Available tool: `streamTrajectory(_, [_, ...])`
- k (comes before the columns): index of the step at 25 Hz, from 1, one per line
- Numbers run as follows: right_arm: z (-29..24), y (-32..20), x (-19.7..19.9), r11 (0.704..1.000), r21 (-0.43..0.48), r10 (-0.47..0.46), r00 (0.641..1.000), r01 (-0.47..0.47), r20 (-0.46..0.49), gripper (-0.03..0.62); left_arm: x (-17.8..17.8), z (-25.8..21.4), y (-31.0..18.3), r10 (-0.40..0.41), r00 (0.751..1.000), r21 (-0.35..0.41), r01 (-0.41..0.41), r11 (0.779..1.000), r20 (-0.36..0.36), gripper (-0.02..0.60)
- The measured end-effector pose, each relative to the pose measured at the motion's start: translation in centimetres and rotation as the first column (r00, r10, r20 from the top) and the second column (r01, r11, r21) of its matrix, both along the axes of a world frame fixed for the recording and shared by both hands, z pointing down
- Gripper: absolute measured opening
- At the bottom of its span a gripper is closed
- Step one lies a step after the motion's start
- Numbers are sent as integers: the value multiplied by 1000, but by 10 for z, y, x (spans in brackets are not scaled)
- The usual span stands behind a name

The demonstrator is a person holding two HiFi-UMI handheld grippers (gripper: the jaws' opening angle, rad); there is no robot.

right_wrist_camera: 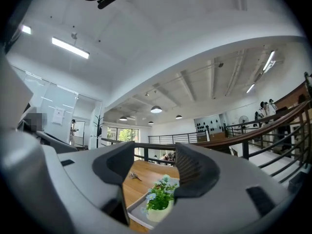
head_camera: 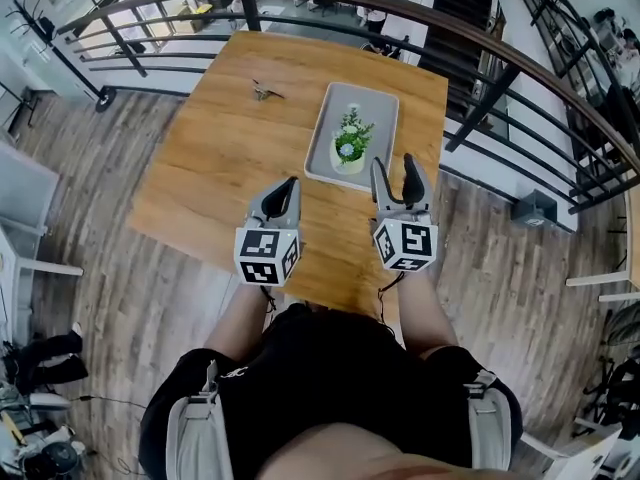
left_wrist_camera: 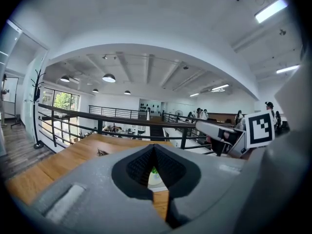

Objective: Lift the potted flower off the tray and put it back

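Observation:
A small potted flower (head_camera: pixel 350 143), green leaves with pale blooms in a white pot, stands on the near half of a grey rectangular tray (head_camera: pixel 366 99) on the wooden table (head_camera: pixel 230 168). My right gripper (head_camera: pixel 395 172) hovers just short of the tray's near end, open, with nothing between its fingers. In the right gripper view the potted flower (right_wrist_camera: pixel 158 202) shows in the gap of that gripper (right_wrist_camera: pixel 155 156), still some way ahead. My left gripper (head_camera: pixel 289 185) is over the table left of the tray's near corner, its tips together. In the left gripper view the pot (left_wrist_camera: pixel 155 179) peeks through below the shut tips (left_wrist_camera: pixel 154 147).
A small dark metal object (head_camera: pixel 265 92) lies on the table left of the tray's far end. A curved black railing (head_camera: pixel 400 18) runs round the table's far and right sides. The table's near edge is just below both grippers.

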State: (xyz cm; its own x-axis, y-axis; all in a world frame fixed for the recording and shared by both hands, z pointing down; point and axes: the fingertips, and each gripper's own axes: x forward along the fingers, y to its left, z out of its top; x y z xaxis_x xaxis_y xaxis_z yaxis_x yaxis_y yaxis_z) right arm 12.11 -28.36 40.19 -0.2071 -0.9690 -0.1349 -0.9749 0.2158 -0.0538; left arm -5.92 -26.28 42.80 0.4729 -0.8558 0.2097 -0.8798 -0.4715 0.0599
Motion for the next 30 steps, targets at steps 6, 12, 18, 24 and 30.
streamTrajectory(6, [14, -20, -25, 998, -57, -35, 998, 32, -46, 398, -14, 2, -3, -8, 1000, -7, 9, 1000, 7, 12])
streamTrajectory(12, [46, -41, -37, 991, -130, -40, 995, 29, -89, 443, -35, 7, -7, -56, 998, -19, 56, 998, 4, 12])
streamTrajectory(18, [74, -55, -43, 980, -195, -51, 994, 31, -98, 443, -50, 15, -10, -95, 995, -42, 95, 995, 5, 12])
streamTrajectory(24, [110, -65, -48, 962, -271, -63, 993, 34, -97, 443, -56, 25, -11, -107, 994, -64, 108, 992, 17, 12])
streamTrajectory(30, [155, -76, -51, 927, -372, -84, 992, 42, -99, 443, -62, 39, -14, -129, 991, -94, 131, 987, 28, 12])
